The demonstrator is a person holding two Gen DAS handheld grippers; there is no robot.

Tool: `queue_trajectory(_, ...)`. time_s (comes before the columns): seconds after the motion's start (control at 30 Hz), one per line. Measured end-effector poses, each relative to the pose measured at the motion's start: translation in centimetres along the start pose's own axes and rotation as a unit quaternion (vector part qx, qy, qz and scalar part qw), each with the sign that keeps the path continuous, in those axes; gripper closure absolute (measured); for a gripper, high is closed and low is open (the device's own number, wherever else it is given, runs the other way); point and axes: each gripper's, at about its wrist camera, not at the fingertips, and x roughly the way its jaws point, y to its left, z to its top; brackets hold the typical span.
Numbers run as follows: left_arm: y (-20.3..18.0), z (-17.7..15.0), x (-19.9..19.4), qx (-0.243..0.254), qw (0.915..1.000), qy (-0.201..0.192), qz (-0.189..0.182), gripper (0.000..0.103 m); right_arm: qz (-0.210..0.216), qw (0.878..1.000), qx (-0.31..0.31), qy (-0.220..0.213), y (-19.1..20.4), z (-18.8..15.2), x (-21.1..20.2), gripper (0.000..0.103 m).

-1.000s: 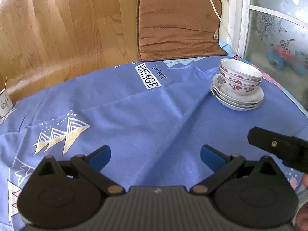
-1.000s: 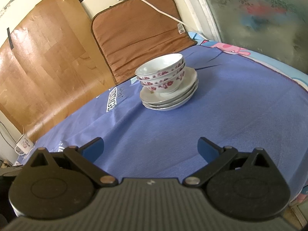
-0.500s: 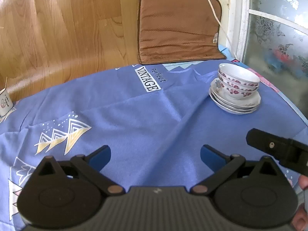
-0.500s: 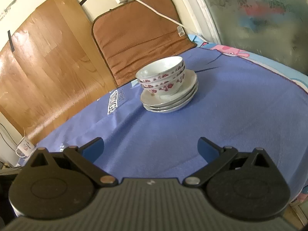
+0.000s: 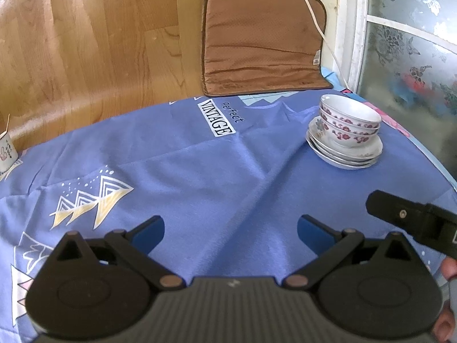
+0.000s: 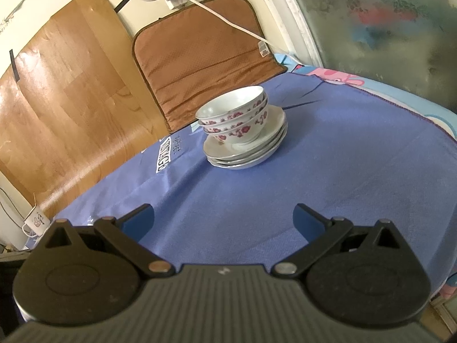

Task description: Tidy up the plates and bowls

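The bowls (image 6: 235, 115) sit nested on the stacked plates (image 6: 245, 145) toward the far side of the table (image 6: 342, 157), so the sorting looks finished. Left gripper (image 5: 230, 228) and right gripper (image 6: 224, 218) hover well short, jaws wide apart, holding nothing.

We hold our left gripper (image 5: 230, 230) low with its jaws spread wide and empty. Our right gripper (image 6: 223, 218) sits the same way, jaws wide apart, gripping nothing, just beside the left one.
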Motion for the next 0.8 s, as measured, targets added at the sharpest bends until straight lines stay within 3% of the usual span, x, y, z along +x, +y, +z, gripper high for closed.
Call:
queue_trajectory(0.6, 1.1, -0.3, -0.9, -0.022, 0.9986, -0.046, 0.014, 0.0, -0.01, 1.0, -0.005, -0.016, 0.5, -0.4, -0.7, 0.0)
queue_trajectory(0.8, 1.3, -0.2, -0.8, -0.029, 0.9991, -0.032, 0.004, 0.0, -0.014, 1.0, -0.012, -0.02, 0.9, -0.5, -1.0, 0.0)
